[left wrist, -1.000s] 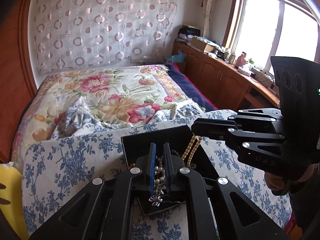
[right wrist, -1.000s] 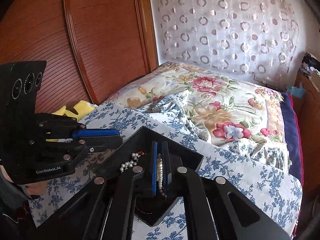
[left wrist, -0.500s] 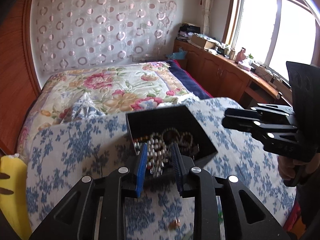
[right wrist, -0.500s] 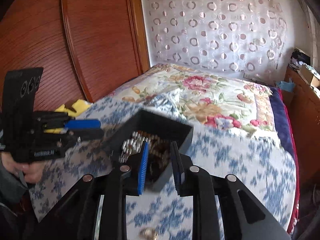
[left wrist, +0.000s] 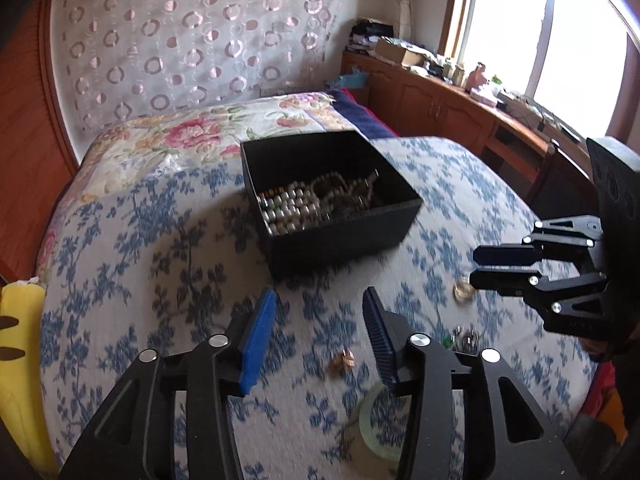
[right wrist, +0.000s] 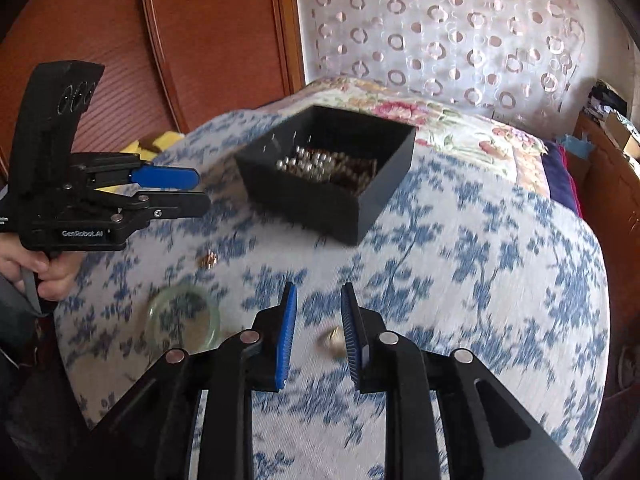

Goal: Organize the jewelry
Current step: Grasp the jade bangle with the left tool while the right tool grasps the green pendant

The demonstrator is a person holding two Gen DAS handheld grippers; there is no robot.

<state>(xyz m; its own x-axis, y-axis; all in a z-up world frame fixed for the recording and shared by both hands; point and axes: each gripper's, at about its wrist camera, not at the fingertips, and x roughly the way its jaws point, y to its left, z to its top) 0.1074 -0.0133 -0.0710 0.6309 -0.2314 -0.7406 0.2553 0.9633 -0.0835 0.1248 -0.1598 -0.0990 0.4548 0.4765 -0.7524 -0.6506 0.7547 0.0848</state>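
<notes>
Jewelry: a heap of pearl-like beads and darker strands (left wrist: 316, 204) lies inside the black box, piled toward its near-left corner; in the right wrist view the same heap (right wrist: 324, 170) shows blurred.
Black box (left wrist: 340, 236): open-topped, sitting on the blue-flowered cloth, at about 12 o'clock from the left gripper and well apart from both grippers.
Loose pieces: a small gold-coloured piece (left wrist: 343, 360) lies on the cloth between the left gripper's fingers and nearer me; a pale ring (left wrist: 463, 292) lies just beside the right gripper's tips; a tiny dark cluster (left wrist: 464, 338) sits at 3 o'clock from the gold piece, too small to tell what it is.
Glass bangle (right wrist: 183, 318): clear, flat on the cloth, at 9 o'clock from the right gripper's fingers.
Left gripper (left wrist: 320, 336): jaws spread wide, nothing between them, above the cloth.
Right gripper (right wrist: 318, 334): jaws parted with a clear gap, holding nothing; the blurred ring (right wrist: 334, 342) lies on the cloth near its right finger.
Cloth (left wrist: 160, 280): white with blue flowers, draped over a rounded surface.
Bed (left wrist: 192, 136): floral quilt, beyond the box at 12 o'clock.
Yellow cushion (left wrist: 20, 360): at 9 o'clock, at the cloth's edge.
</notes>
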